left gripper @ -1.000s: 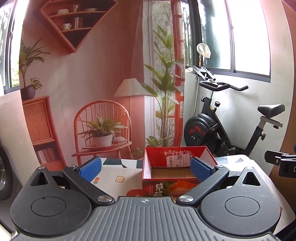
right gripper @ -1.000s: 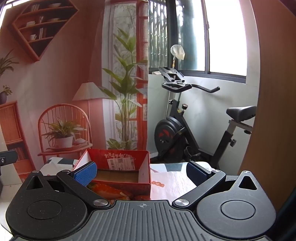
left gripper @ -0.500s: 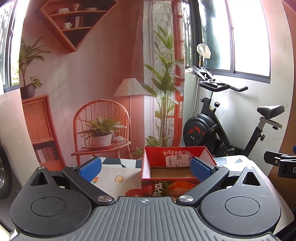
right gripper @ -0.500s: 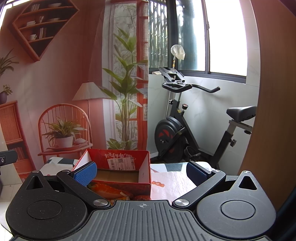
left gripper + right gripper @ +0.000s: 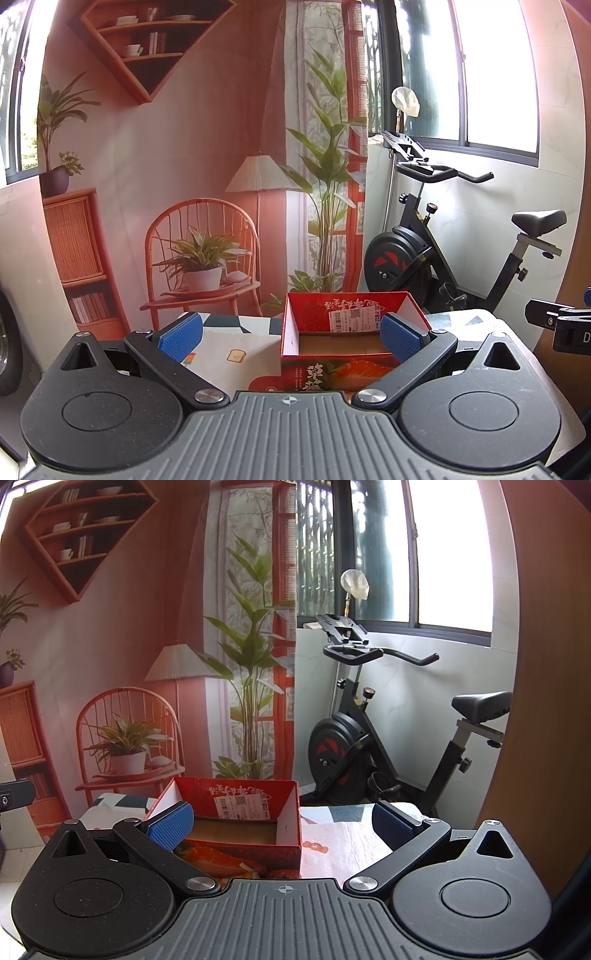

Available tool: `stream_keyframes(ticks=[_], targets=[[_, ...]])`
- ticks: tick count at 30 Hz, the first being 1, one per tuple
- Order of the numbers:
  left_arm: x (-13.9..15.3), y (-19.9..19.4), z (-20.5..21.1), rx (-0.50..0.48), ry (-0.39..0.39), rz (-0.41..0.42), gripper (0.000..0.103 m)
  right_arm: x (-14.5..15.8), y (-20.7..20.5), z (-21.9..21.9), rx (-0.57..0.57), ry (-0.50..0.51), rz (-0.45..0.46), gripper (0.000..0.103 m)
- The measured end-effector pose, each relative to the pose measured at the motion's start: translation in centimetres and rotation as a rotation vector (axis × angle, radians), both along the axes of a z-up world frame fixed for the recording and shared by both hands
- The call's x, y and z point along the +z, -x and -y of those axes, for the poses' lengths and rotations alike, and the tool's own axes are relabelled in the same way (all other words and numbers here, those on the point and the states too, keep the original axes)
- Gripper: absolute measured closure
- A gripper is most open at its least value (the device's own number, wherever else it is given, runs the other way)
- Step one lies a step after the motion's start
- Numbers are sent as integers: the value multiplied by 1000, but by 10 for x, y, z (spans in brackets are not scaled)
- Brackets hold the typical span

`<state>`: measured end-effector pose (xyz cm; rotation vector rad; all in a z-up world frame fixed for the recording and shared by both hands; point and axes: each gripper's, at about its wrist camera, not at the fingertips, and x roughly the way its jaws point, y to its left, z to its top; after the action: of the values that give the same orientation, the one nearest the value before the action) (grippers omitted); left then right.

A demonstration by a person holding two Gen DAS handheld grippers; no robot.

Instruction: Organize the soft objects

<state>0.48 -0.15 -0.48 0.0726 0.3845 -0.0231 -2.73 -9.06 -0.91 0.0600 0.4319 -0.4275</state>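
A red cardboard box (image 5: 343, 354) with an open top stands on the table; its inside shows only a bare brown bottom. It also shows in the right wrist view (image 5: 236, 834). My left gripper (image 5: 290, 338) is open and empty, held above the table just short of the box. My right gripper (image 5: 282, 823) is open and empty, to the right of the box's near side. No soft object is in view in either frame.
The table has a patterned cloth (image 5: 229, 354) with small printed pictures. An exercise bike (image 5: 443, 258) stands beyond the table on the right. A printed backdrop (image 5: 184, 184) of a room hangs behind. The other gripper's body (image 5: 561, 325) shows at the right edge.
Both grippers have hardly moved; the left view has shifted very slightly. Nothing was taken hold of or let go.
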Motion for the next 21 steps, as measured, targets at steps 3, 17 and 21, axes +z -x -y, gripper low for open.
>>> stream_keyframes(ticks=[3, 17, 21], targets=[[0, 0, -1, -1, 0, 0, 0, 0, -1, 0, 0, 0, -1, 0], [-1, 0, 0, -1, 2, 0, 0, 2, -1, 0, -1, 0, -2, 0], [-2, 1, 3, -9, 3, -3, 0, 2, -1, 0, -2, -1, -2, 0]])
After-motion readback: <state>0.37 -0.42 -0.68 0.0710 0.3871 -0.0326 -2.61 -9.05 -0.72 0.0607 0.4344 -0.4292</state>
